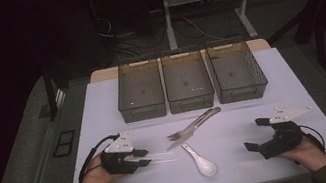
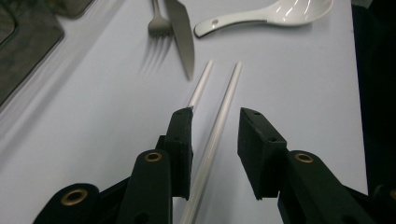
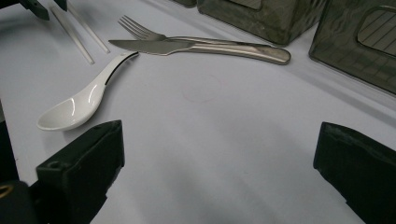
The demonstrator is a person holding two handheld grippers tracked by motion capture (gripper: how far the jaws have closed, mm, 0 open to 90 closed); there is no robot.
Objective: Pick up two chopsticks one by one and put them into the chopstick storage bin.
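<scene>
White plastic chopsticks [image 2: 219, 116] lie side by side on the pale table [image 1: 263, 94], one running between the left gripper's [image 1: 143, 158] parted jaws, untouched. Beyond them lie a steel fork [image 2: 159, 21], a knife [image 2: 183, 37] and a white ceramic spoon [image 1: 200, 160]. Right gripper [image 1: 255, 134] rests wide open, well apart.

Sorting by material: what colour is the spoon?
White, glossy spoon; clearest in the right gripper view.
</scene>
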